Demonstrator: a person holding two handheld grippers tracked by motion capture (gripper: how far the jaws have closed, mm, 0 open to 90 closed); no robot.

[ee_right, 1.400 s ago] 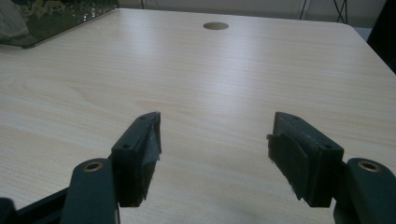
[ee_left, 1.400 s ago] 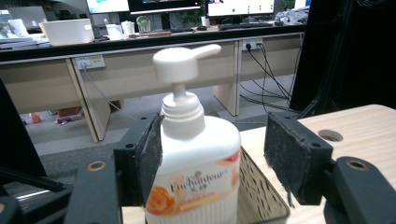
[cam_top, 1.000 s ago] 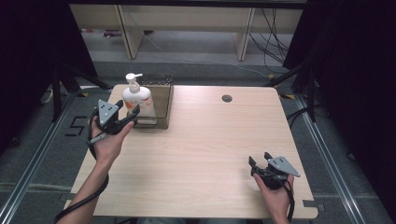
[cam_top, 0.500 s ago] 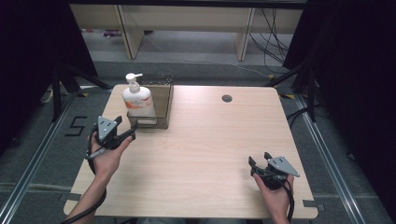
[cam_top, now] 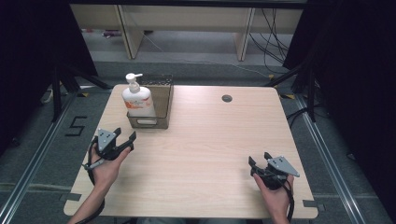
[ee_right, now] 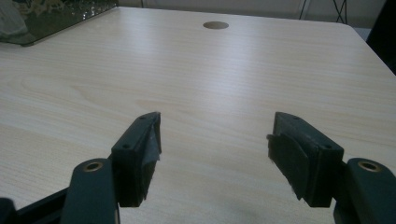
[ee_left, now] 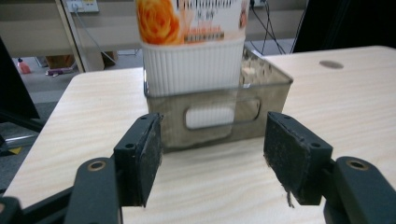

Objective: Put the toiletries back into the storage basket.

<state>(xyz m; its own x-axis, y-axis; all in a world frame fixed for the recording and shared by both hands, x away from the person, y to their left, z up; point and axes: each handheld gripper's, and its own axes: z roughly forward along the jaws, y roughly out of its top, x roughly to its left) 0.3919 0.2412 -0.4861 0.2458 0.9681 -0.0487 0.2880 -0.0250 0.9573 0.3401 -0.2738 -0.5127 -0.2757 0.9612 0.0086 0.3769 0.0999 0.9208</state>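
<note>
A white pump bottle [cam_top: 137, 99] with an orange flower label stands upright in the near end of a grey mesh basket [cam_top: 158, 103] at the table's far left. In the left gripper view the bottle [ee_left: 194, 46] rises from the basket [ee_left: 266, 93] just beyond the jaws. My left gripper [cam_top: 125, 139] is open and empty, a short way in front of the basket, pointing at it [ee_left: 212, 156]. My right gripper [cam_top: 258, 162] is open and empty near the table's front right, over bare wood [ee_right: 215, 144].
The light wood table [cam_top: 210, 140] has a round cable hole [cam_top: 227, 98] at the back right, also seen from the right gripper [ee_right: 215, 25]. Beyond the far edge are shelf legs and cables on the floor. A "5" mark [cam_top: 77, 126] lies on the floor at left.
My left gripper has drawn back from the bottle and basket toward the front left of the table, its jaws open. The bottle stays in the basket. The right gripper has not moved.
</note>
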